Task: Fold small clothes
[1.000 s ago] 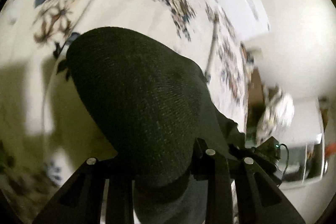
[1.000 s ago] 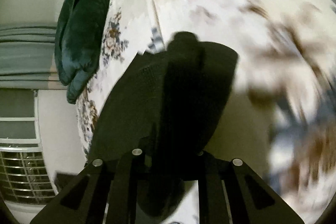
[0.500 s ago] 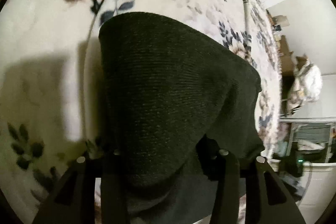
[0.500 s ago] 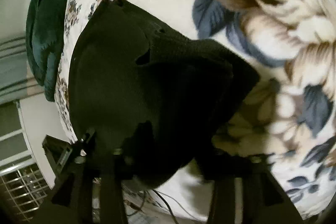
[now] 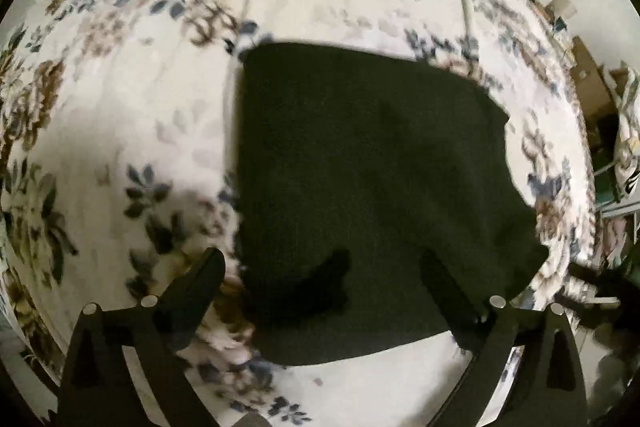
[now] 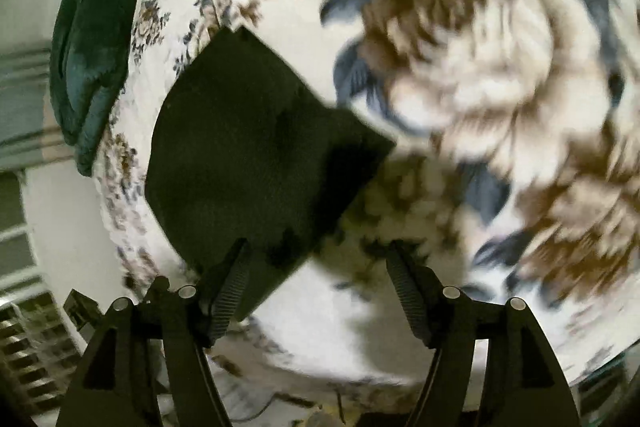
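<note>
Grippers both just opened: left gripper [image 5: 324, 263] and right gripper [image 6: 318, 253] spread wide, holding nothing, over flat black knit garment [image 5: 360, 163] on floral white bedspread [image 5: 140, 87].

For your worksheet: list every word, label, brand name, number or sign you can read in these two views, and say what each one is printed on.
None can be read.
Black garment: no tag or print shows.
Floral bedspread: flower pattern only, no lettering.
Dark green cloth: plain.
Clutter at the right edge: too small and blurred to tell whether it carries writing.
</note>
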